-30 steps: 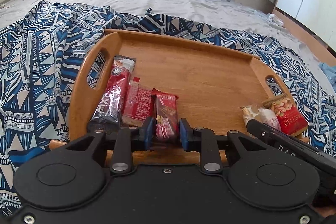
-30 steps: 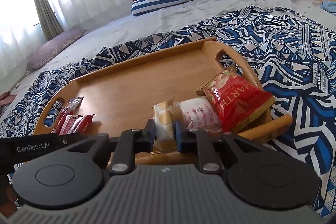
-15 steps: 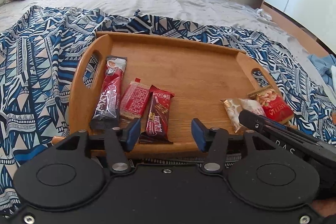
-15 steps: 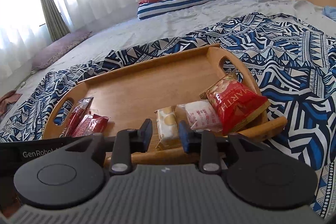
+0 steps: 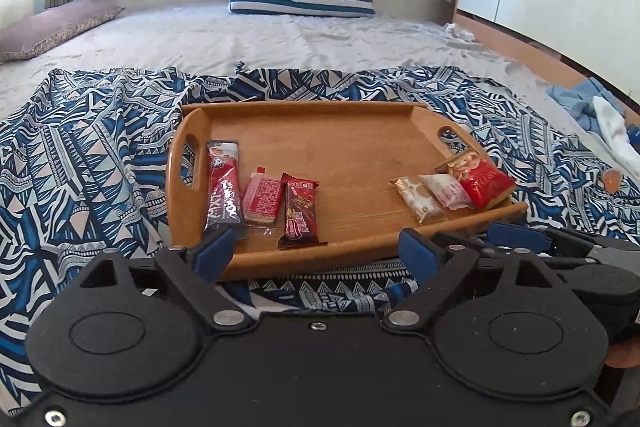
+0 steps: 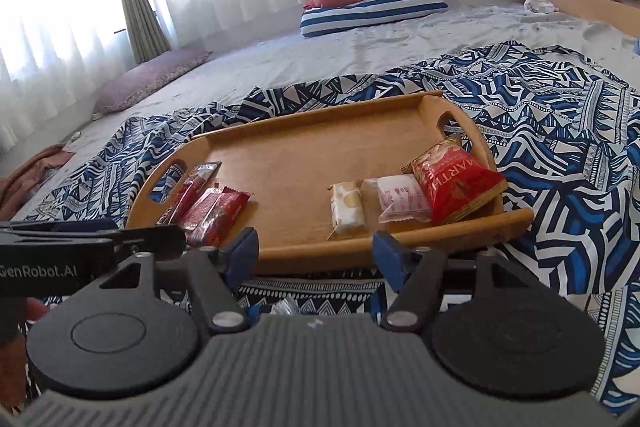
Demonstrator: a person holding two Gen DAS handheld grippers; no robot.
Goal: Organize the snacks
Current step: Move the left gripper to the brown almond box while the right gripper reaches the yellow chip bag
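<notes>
A wooden tray (image 5: 340, 147) (image 6: 320, 155) lies on a blue patterned cloth. On its left side lie a long red stick pack (image 5: 223, 187), a red wafer pack (image 5: 262, 199) and a dark red bar (image 5: 301, 211) (image 6: 218, 211). At the right lie a cream cookie pack (image 5: 418, 197) (image 6: 347, 209), a white pink-printed pack (image 5: 446, 189) (image 6: 402, 201) and a red nut bag (image 5: 482, 181) (image 6: 454, 183). My left gripper (image 5: 316, 251) hangs before the tray's near rim, jaws opening, nothing between them. My right gripper (image 6: 314, 253) does likewise, jaws opening and empty.
The patterned cloth (image 5: 80, 155) covers a grey bed sheet (image 5: 240, 39). A striped pillow (image 5: 302, 3) with a red one on it lies far back, a purple pillow (image 5: 56, 27) at the left. Blue and white clothes (image 5: 596, 115) lie at the right edge. Small wrappers (image 6: 284, 307) lie under the right gripper.
Both grippers let go of their packs, the left of the dark red bar, the right of the cream cookie pack. Both opened wide and drew back and up from the tray.
</notes>
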